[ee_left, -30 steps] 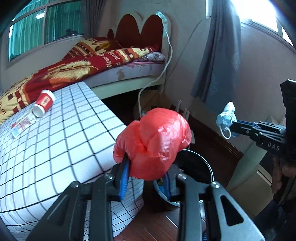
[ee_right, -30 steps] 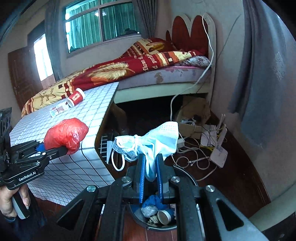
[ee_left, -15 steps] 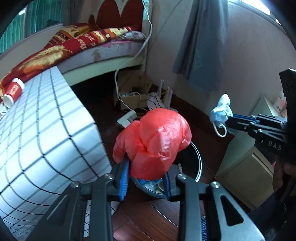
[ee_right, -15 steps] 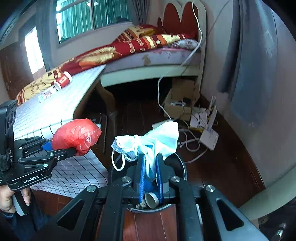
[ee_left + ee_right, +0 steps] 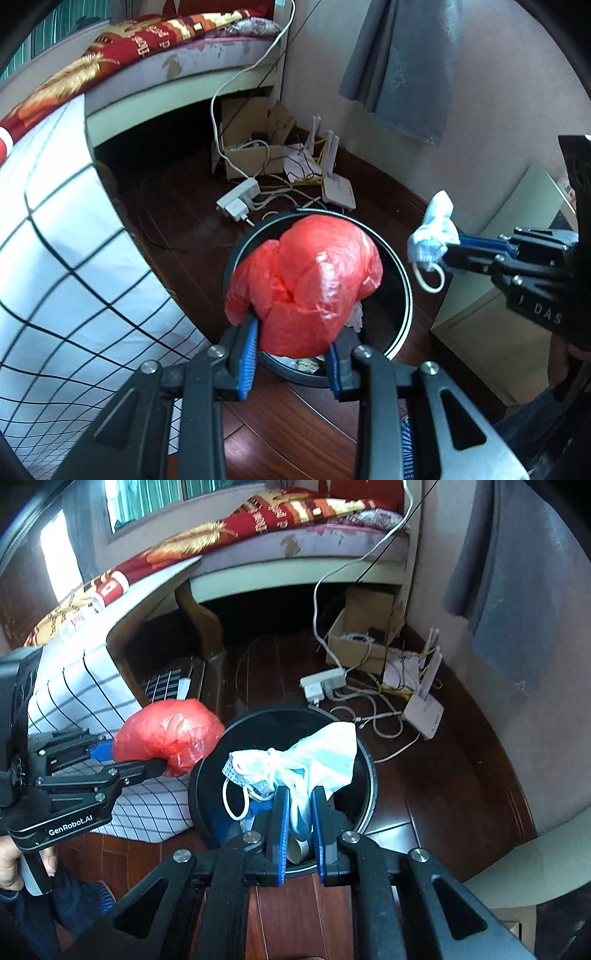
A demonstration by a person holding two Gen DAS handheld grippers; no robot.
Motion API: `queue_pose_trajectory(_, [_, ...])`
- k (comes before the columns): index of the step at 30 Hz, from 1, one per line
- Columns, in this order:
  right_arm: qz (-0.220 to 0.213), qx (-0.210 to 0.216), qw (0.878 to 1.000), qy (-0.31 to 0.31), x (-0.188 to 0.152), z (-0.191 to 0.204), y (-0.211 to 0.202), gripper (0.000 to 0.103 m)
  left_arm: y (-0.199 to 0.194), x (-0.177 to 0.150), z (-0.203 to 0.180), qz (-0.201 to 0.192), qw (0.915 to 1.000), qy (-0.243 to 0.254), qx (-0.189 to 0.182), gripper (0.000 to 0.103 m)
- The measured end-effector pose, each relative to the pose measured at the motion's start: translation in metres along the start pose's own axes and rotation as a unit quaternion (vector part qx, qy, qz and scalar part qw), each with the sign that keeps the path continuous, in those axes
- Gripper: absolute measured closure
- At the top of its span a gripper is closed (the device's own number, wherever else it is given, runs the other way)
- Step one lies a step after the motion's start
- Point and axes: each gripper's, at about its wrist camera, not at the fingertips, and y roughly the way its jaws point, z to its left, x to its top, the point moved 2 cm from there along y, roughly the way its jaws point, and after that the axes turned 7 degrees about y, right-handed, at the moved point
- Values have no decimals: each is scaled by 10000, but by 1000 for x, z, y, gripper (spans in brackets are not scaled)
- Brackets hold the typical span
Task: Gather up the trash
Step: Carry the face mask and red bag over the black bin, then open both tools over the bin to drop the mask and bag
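My left gripper [image 5: 291, 332] is shut on a crumpled red plastic bag [image 5: 310, 280] and holds it above the round black trash bin [image 5: 400, 273]. The bag also shows in the right wrist view [image 5: 166, 738], beside the bin's left rim. My right gripper [image 5: 298, 801] is shut on a white and blue face mask [image 5: 314, 757] above the same bin [image 5: 210, 775], which holds trash. The mask also shows in the left wrist view [image 5: 432, 236], right of the bin. A red paper cup [image 5: 110, 589] and a wrapper [image 5: 74, 626] lie on the checkered table [image 5: 74, 686].
A power strip [image 5: 325, 683], tangled cables, a white router [image 5: 424, 709] and a cardboard box [image 5: 362, 635] lie on the wooden floor behind the bin. The bed [image 5: 295, 528] stands at the back. A grey curtain [image 5: 410, 66] hangs on the right. A pale cabinet [image 5: 491, 314] stands right of the bin.
Both grippers have tipped downward and moved over the bin, still holding the red bag and the mask. The bin now fills the middle of both views.
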Motion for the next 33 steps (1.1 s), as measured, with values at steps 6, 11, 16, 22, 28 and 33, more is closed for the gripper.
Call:
queue_pose_trajectory(6, [352,60,9991,-242,-9,6,32,90,19,-5,-2,179,9998,-24,-13,70])
queue_pose_trajectory(11, [647,30,9967,-495,-19,10,56,90,32,-10,0,332,9994,1,-8,70])
queue_pose_trajectory(16, [765,44,9952,-610,-22,14,67,90,43,-10,0,446,9990,27,-41,70])
queue_pose_trajectory(22, [810,76,9944,-681,-19,15,73,90,54,-11,1,550,9984,7,-112,70])
queue_pose_trajectory(28, [780,-519,9925,-784,-21,1,83,4,73,-22,7,781,9965,-95,288,9])
queue_pose_trajectory(33, [647,-1086,9894,-710,-17,-17,78,0,69,-31,9,736,9960,-94,495,0])
